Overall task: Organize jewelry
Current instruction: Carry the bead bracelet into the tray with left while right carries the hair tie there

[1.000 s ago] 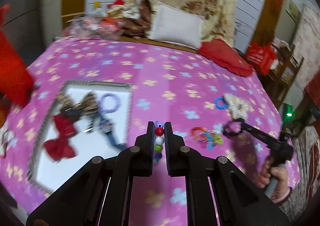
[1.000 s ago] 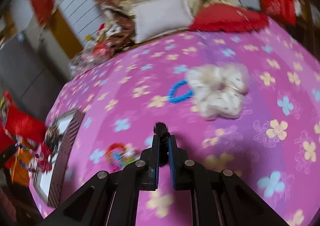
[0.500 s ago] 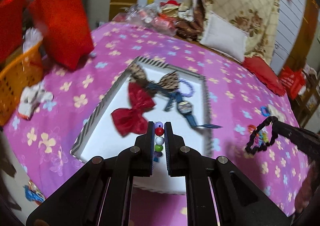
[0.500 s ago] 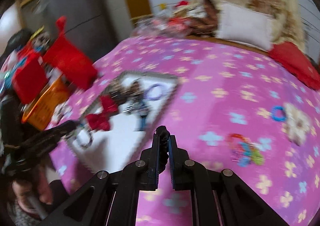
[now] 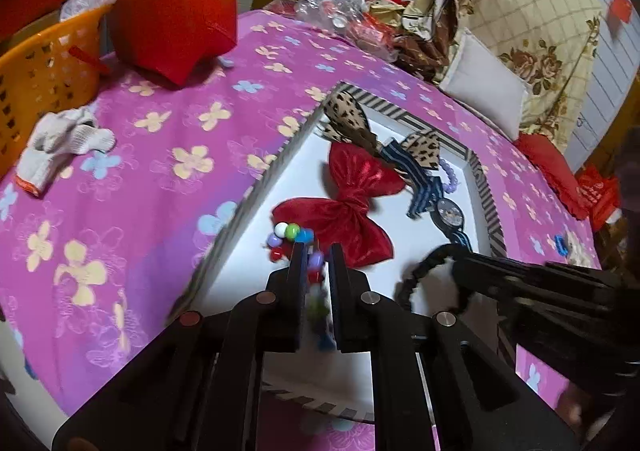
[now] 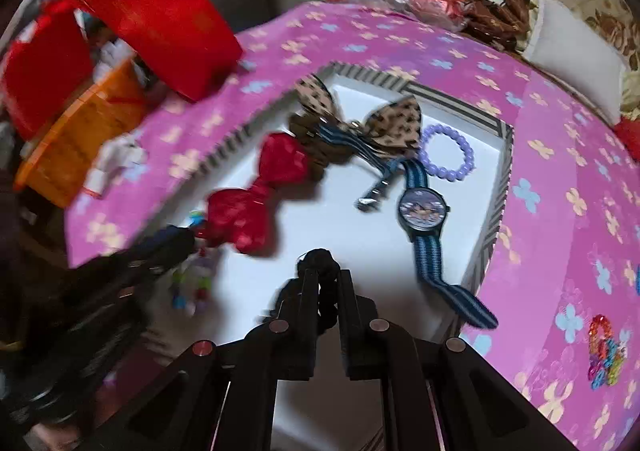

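Both grippers have swung from the open pink bedspread (image 5: pixel 168 179) to positions low over the white striped-edged tray (image 5: pixel 476 171). The left gripper (image 5: pixel 317 251), which was clamped on the coloured bead bracelet (image 5: pixel 292 232) a second ago, has parted its jaws, and the beads are slipping down onto the tray beside the red bow (image 5: pixel 344 211). The right gripper (image 6: pixel 325 277) has carried its black hair tie (image 6: pixel 318 259) in from the right and its jaws have widened slightly.

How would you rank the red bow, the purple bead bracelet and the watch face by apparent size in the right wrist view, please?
Largest to smallest, as they look in that view:
1. red bow
2. purple bead bracelet
3. watch face
The bracelet and the watch face look close; the bracelet lies farther from the camera, so that ranking is unsure.
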Motion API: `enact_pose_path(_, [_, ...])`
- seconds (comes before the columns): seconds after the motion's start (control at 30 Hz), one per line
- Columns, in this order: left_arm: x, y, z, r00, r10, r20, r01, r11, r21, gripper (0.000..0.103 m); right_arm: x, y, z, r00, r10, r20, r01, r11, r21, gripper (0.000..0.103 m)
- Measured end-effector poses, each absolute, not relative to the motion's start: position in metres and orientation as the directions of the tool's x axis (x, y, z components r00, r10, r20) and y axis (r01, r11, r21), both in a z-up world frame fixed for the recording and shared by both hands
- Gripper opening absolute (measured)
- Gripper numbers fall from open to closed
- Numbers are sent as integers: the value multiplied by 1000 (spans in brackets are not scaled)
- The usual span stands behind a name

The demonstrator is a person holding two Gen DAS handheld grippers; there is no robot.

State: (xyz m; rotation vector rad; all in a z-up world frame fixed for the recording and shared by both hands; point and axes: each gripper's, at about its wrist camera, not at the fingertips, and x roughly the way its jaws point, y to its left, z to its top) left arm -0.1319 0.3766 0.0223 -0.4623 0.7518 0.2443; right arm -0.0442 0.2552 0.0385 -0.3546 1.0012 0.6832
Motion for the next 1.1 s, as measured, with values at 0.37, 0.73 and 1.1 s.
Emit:
enact_pose_path(0.37, [-140,361,39,780,57,-624,-301,908,-293,49,-44,215,67,523,319,-790,-619,779,-95,47])
enact_pose_path(0.73, [-141,381,28,759,-18,-650,-338,843,-418,49,5,222,53,425,308,-851,-571,821,13,28])
enact_pose_path(1.1, [-139,381,26,755,-27,-655,-335,843,-421,49,-15,253,17,332,236,-913,-603,798,-13,30])
